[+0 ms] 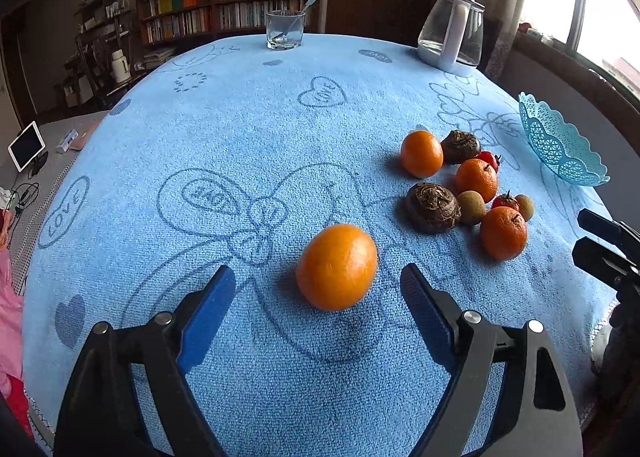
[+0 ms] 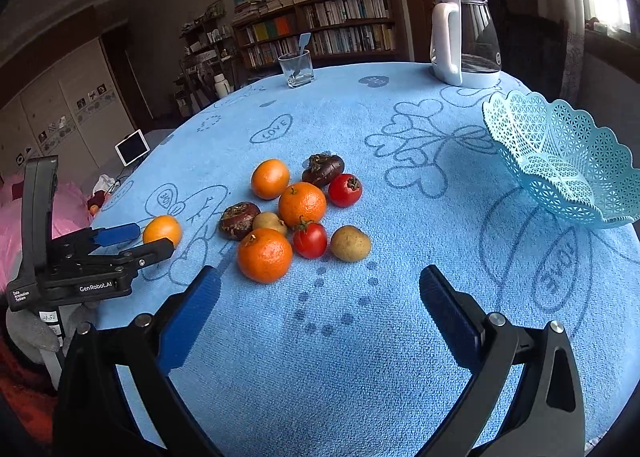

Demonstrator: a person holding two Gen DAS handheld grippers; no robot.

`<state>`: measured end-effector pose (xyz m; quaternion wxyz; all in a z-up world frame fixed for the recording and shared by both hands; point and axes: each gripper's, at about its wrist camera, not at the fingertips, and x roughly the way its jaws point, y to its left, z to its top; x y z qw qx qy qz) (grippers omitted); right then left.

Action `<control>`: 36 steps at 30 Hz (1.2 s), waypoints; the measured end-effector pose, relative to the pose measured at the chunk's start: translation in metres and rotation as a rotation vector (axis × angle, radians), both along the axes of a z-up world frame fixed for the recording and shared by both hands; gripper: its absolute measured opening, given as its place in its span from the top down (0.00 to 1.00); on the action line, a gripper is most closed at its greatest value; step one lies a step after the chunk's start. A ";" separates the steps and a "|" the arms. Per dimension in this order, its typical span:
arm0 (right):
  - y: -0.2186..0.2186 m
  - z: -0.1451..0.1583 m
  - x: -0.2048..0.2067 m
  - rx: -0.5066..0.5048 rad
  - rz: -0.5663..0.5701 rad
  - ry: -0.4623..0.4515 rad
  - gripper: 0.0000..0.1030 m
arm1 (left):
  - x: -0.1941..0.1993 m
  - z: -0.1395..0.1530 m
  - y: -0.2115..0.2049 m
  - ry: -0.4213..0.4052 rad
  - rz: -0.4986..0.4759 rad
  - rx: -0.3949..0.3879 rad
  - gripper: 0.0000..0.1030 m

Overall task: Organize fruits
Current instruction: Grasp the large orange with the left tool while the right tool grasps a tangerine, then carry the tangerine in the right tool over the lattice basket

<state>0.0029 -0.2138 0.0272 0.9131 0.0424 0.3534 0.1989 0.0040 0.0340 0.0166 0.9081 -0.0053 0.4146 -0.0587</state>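
A lone orange (image 1: 337, 267) lies on the blue cloth, just ahead of my open left gripper (image 1: 318, 283) and between its fingertips' line; it also shows in the right wrist view (image 2: 162, 230). A cluster of fruit lies to its right: oranges (image 2: 265, 254), red tomatoes (image 2: 310, 239), brown dark fruits (image 2: 239, 220) and small tan fruits (image 2: 350, 243). A light blue lattice basket (image 2: 568, 169) stands empty at the right. My right gripper (image 2: 320, 289) is open and empty, short of the cluster.
A glass tumbler with a stirrer (image 2: 296, 67) and a glass kettle with white handle (image 2: 464, 43) stand at the table's far edge. The blue cloth (image 2: 360, 357) covers the round table. The left gripper's body (image 2: 80, 257) shows at the left edge.
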 end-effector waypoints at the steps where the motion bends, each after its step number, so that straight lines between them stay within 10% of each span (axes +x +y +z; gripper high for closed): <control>1: -0.001 0.000 0.000 0.006 -0.001 0.002 0.02 | 0.002 -0.001 0.001 0.007 0.003 -0.003 0.23; 13: 0.006 -0.002 -0.002 -0.002 0.018 0.013 0.02 | 0.002 -0.002 -0.005 -0.006 -0.030 -0.030 0.61; 21: 0.018 0.003 -0.003 -0.006 0.040 0.001 0.03 | -0.005 0.001 -0.009 -0.066 -0.028 -0.009 0.61; 36: 0.057 -0.003 0.016 -0.069 0.096 0.045 0.44 | -0.013 0.015 0.001 -0.120 0.016 -0.030 0.61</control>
